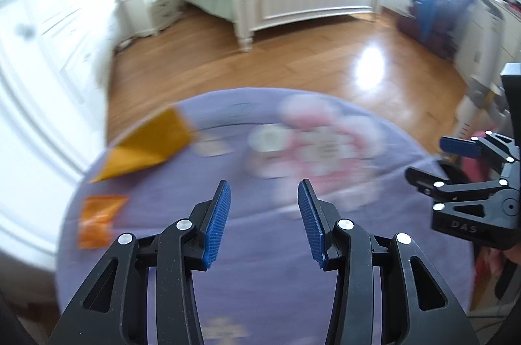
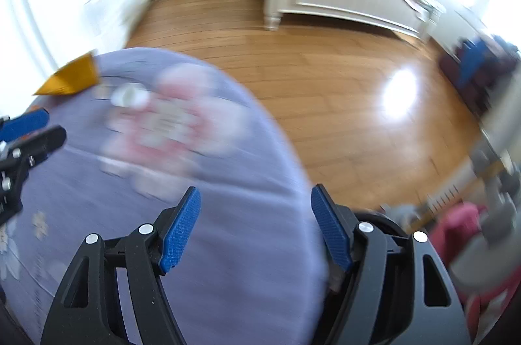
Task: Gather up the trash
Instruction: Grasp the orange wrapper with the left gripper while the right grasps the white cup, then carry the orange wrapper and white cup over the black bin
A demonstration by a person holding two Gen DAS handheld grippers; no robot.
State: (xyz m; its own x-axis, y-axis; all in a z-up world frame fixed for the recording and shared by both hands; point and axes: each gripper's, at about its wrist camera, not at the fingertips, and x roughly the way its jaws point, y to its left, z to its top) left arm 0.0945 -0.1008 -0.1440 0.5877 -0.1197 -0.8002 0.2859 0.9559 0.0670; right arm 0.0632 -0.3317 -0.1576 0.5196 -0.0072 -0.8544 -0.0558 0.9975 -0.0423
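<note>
Left wrist: right tool (image 1: 436,159) reads "DAS".

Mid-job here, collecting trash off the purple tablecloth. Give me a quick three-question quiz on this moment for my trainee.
1. True or false: the left tool is gripping the orange wrapper.
2. Which lies nearest the pink flower print on the tablecloth? A) the yellow paper B) the small white cup C) the orange wrapper
3. Fill in: the right tool has its jaws ____ with nothing between them.

Key
1. False: both its pads are bare and the wrapper lies off to its left.
2. B
3. open
</note>
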